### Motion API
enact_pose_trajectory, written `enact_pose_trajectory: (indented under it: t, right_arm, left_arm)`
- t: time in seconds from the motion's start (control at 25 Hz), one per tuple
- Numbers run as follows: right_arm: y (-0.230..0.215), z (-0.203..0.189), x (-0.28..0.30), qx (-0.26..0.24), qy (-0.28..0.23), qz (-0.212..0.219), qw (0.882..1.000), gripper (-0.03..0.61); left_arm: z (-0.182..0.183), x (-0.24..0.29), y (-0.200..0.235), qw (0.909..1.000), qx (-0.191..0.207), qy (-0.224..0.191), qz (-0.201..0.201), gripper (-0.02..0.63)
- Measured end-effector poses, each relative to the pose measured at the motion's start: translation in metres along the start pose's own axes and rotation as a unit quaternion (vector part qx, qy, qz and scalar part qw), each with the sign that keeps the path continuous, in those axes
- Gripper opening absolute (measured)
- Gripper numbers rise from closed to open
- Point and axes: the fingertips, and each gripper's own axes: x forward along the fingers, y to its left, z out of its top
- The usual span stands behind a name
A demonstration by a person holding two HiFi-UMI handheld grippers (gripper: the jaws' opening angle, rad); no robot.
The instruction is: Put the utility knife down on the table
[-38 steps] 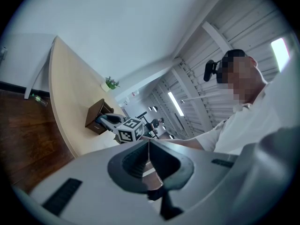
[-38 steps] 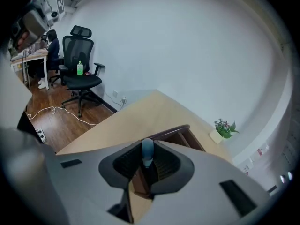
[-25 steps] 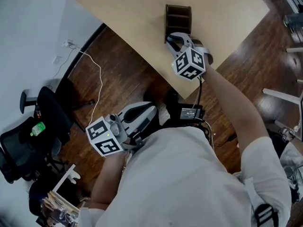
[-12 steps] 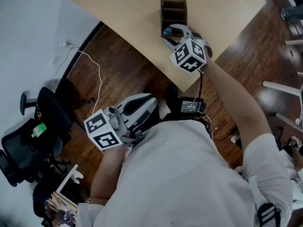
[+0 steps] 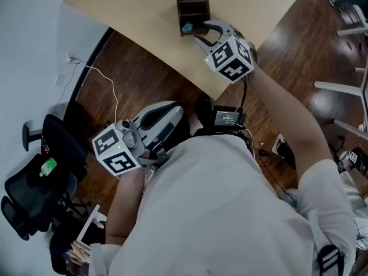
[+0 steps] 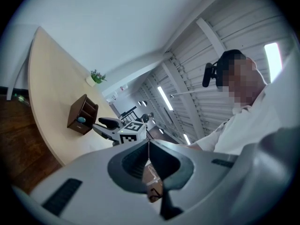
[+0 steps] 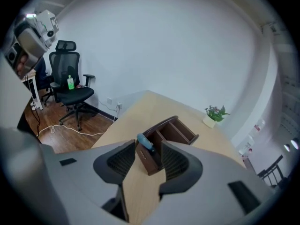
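Observation:
The utility knife [image 7: 145,141] shows as a blue end sticking out of the nearest compartment of a brown wooden organizer [image 7: 174,131] on the pale table [image 7: 136,114]. My right gripper [image 7: 149,161] hovers just short of it, jaws wide open with nothing between them. In the head view the knife [image 5: 187,26] sits at the organizer's [image 5: 192,2] near end, and the right gripper [image 5: 202,33] is close beside it, apart from it. My left gripper [image 5: 172,115] is held low by the person's waist, over the floor. Its jaws [image 6: 149,161] are shut and empty.
A black office chair [image 7: 70,90] with a green bottle [image 7: 70,82] on its seat stands on the wooden floor to the left. A small potted plant [image 7: 213,114] stands far back on the table. A white cable [image 5: 109,85] trails across the floor.
The right gripper's jaws have opened and it has drawn back and up from the organizer, leaving the blue knife in the compartment. The left gripper stayed put.

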Motion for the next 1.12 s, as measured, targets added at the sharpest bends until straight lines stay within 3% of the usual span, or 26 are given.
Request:
enact_pose_trajectory:
  t: [0.32,0.88,1.0,1.12]
  right_arm:
    - [-0.001,-0.006,-0.055,0.088,-0.010,-0.008,0.996,0.166]
    - [0.006,-0.005,-0.144,0.219,-0.048,-0.039,0.974,0.164]
    - [0.008,-0.008,-0.156,0.237,-0.052,-0.051,0.969,0.059]
    - [0.011,-0.009,-0.173,0.259,-0.060,-0.060,0.962,0.019]
  left_arm:
    - [0.000,0.006,-0.005,0.9997,0.008,0.014,-0.017,0.003]
    - [0.000,0.009,-0.009,0.9983,0.017,0.038,-0.041,0.003]
    - [-0.001,0.008,-0.008,0.9981,0.020,0.040,-0.043,0.003]
    - [-0.001,0.008,-0.008,0.9977,0.021,0.044,-0.047,0.003]
